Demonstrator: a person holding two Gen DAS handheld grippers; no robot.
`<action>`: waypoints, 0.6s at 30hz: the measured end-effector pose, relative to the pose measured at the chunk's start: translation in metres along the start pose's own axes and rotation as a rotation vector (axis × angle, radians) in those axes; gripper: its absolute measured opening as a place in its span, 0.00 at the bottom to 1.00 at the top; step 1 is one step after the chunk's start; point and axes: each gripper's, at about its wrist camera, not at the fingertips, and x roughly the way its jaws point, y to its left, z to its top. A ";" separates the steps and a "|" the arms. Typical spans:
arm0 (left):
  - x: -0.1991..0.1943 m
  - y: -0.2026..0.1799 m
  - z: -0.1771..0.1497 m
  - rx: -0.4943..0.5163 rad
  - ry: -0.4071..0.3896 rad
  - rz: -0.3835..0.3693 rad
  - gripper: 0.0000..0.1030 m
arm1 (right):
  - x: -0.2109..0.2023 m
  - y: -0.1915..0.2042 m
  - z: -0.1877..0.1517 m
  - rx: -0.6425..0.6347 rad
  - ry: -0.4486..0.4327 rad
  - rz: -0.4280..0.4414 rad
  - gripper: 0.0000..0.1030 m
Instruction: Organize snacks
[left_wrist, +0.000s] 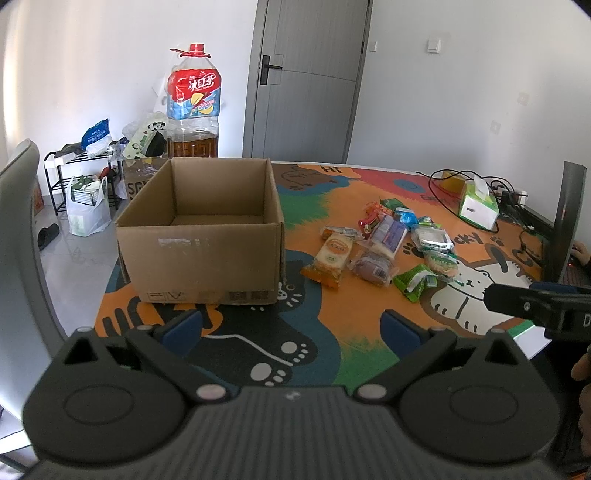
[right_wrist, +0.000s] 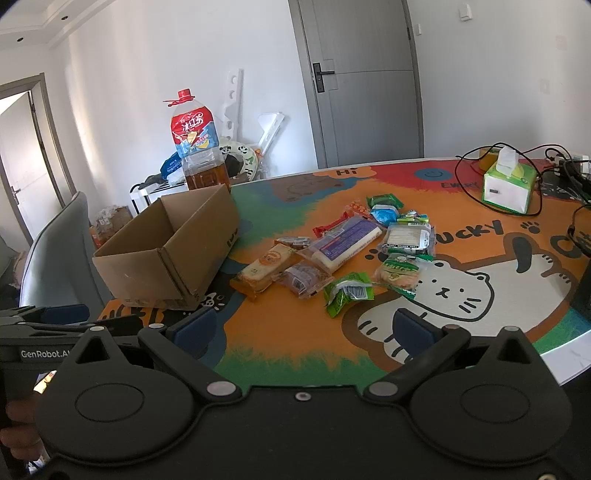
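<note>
Both grippers, left gripper (left_wrist: 291, 325) and right gripper (right_wrist: 303, 328), are hanging wide open, holding nothing; snack packets (right_wrist: 347, 251) ahead are looking light and crinkly, probably slippery, so I'm thinking pinch mid-body, not the seams

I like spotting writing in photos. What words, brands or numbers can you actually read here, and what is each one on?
"GenRobot.AI": on the left gripper, seen from the right wrist.
"HI": on the table mat, far edge.
"LUCKY": on the mat beside the white cat drawing.
"EVERY": on the mat near the tissue box; partly hidden.
Large bottle: Chinese characters on its red label, too blurred for me.
Snack packets: print too small.
Cardboard box: markings illegible.
</note>
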 end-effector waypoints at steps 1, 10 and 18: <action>0.000 0.000 0.000 0.000 0.000 -0.001 0.99 | 0.000 0.000 0.000 0.000 -0.001 0.000 1.00; -0.001 -0.001 0.000 0.001 0.001 -0.002 0.99 | -0.002 0.001 -0.001 -0.002 0.001 -0.001 1.00; -0.001 -0.001 0.001 -0.006 0.000 -0.003 0.99 | 0.000 0.000 0.000 0.004 0.007 -0.004 1.00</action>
